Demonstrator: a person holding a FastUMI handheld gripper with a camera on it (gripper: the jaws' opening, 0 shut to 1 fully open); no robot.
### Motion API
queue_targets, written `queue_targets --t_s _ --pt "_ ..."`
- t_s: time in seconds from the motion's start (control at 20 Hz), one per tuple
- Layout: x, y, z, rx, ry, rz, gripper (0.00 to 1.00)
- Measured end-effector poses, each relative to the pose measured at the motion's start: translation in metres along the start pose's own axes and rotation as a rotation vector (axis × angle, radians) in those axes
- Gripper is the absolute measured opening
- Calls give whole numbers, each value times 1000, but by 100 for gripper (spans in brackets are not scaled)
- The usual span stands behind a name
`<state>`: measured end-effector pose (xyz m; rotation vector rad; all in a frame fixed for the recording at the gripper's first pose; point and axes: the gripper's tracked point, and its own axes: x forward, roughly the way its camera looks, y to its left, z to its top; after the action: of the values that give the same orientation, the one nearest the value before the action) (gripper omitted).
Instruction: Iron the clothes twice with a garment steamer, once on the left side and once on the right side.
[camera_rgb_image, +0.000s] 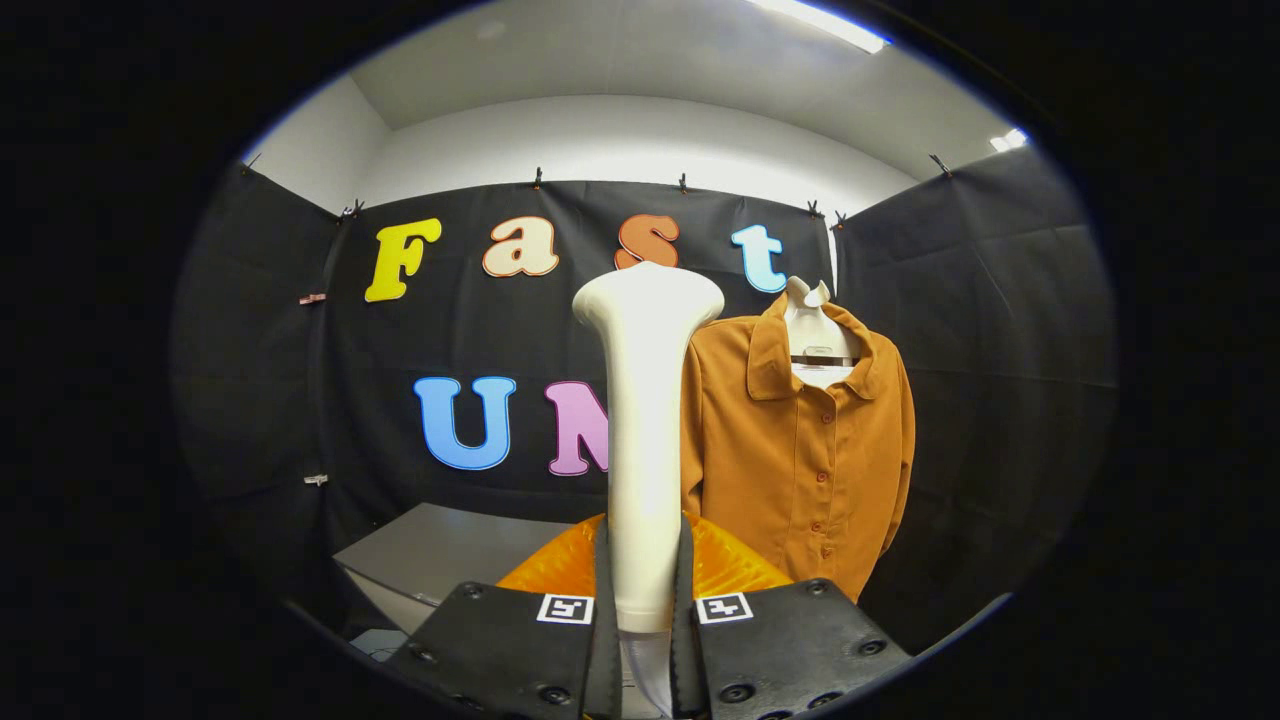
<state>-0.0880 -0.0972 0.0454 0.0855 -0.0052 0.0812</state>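
Steamer (645, 420) comes first: a pale, smooth wand, standing upright with its long axis running straight up from between the fingers, its flared head at the top and its narrow lower handle sunk between them. The gripper (645, 620) is pinching that handle, one finger pressed against each side, so the wand looks firmly held and rides with the hand.

Beyond the wand and off to its right hangs the shirt (800, 440), a rust-orange buttoned garment with a collar, draped on a pale hanger form (818, 335) against the dark booth wall (1000, 350). Its button line runs top to bottom, roughly parallel to the wand's axis. The shirt's left edge is just hidden behind the wand; whether head and cloth touch cannot be told, though the shirt looks to sit further back.

That offset is what the next move turns on: the head must likely travel right and forward to meet the fabric, then stroke along one side of the button line. My guess is that no pass is under way now.

Just beyond the fingers lies something orange and ribbed (720, 565), and to the left a grey tabletop (440, 550).
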Motion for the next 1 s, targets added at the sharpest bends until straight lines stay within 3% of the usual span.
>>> queue_targets --t_s 1.0 --pt "-6 -2 6 9 -14 -31 23"
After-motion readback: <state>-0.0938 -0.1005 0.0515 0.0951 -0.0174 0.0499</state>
